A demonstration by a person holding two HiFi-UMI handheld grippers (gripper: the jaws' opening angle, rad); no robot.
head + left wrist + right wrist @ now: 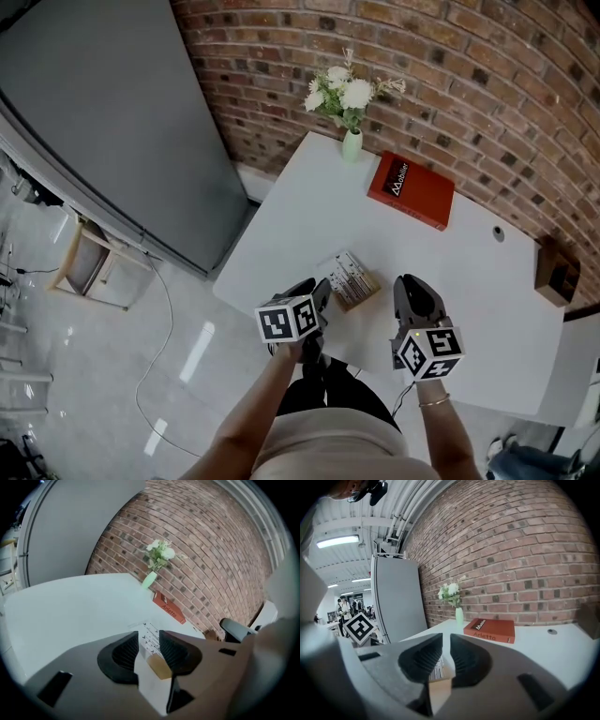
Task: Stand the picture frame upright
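The picture frame (353,278), a small wooden-edged one with a printed sheet, lies flat on the white table (300,225) near its front edge. My left gripper (321,292) sits just left of the frame's near corner, its jaws a narrow gap apart and empty. In the left gripper view the frame (148,634) shows through that gap. My right gripper (413,287) hovers a little to the right of the frame, apart from it, jaws nearly together. Low in the right gripper view, the frame (437,671) appears beyond the jaws.
A red book (411,190) lies flat farther back, and a pale green vase of white flowers (352,142) stands by the brick wall. A brown box (556,270) sits at the table's right end. A grey cabinet (112,122) stands to the left.
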